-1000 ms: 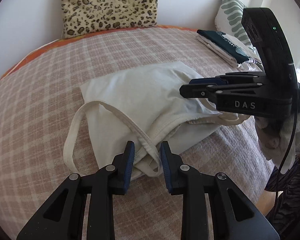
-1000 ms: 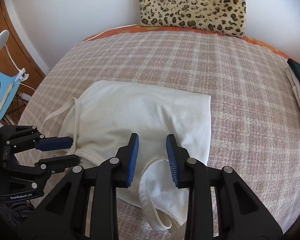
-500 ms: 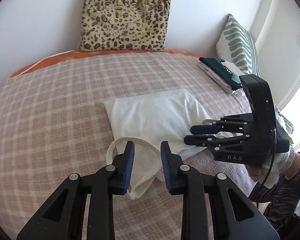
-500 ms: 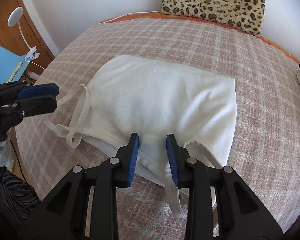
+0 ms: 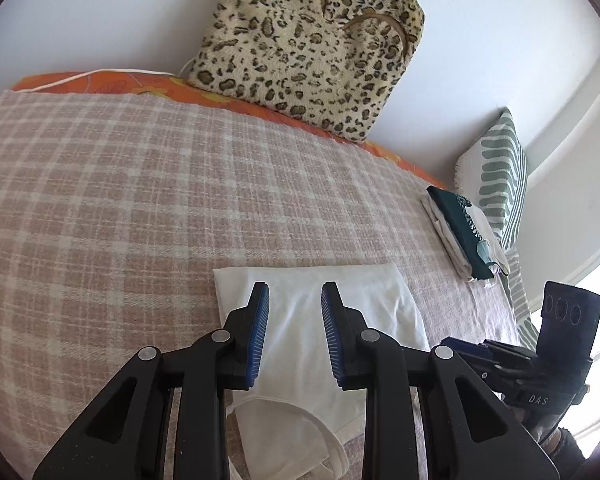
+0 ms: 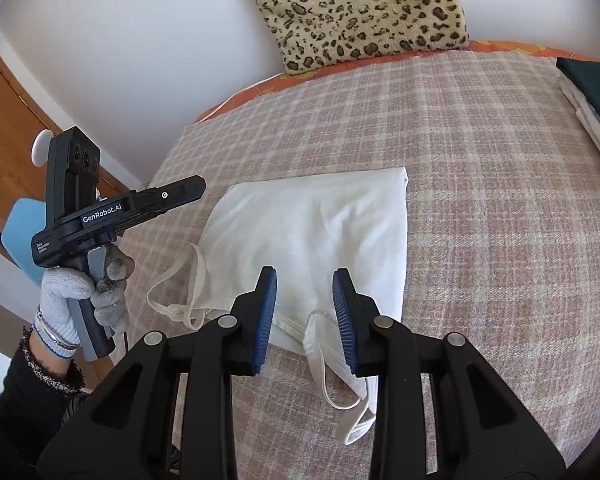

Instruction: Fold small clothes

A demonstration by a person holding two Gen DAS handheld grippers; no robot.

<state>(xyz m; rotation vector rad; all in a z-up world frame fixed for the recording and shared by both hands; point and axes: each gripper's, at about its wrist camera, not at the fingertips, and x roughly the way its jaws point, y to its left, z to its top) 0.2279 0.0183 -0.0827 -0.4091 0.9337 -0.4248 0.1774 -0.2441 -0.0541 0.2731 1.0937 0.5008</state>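
Lying flat on plaid blanket (image 6: 500,184): white tank top (image 6: 320,224) | below both grippers' fingers | left gripper (image 5: 292,332) parted, empty | right gripper (image 6: 305,316) parted, empty

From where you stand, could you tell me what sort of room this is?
Most likely a bedroom: a bed under a checked blanket, a leopard-print cushion against the wall, and a stack of folded clothes.
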